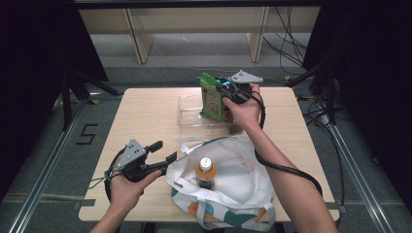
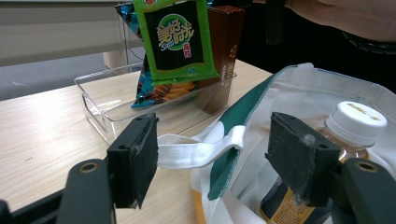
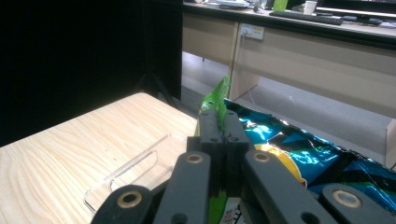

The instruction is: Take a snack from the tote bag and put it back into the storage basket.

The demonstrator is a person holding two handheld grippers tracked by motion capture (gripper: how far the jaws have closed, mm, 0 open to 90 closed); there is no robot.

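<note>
The left gripper [image 1: 163,151] hovers low over the near-left part of the table [image 1: 141,116], its 2 jaws spread wide with nothing between them. In the left gripper view a white strap [image 2: 196,151] of the tote bag [image 1: 233,184] runs across the gap farther off, untouched.

Just to its right, the white tote bag with green and orange patches lies open at the table's near edge. 1 bottle [image 1: 205,173] stands in it, white cap up, amber drink inside, and a dark and yellow label too blurred to read.

Behind the bag sits 1 clear plastic tray [image 1: 190,115]. In it lean 1 blue snack bag [image 2: 156,91] and 1 brown box [image 2: 229,51] with small unreadable print.

At the right, the right gripper [image 1: 224,91] is clamped tight on the top edge of 1 green snack packet [image 1: 212,99], held upright above the tray's right end. Its black panel carries a green oval with white Chinese characters, which I can't make out, and a small red tag.
</note>
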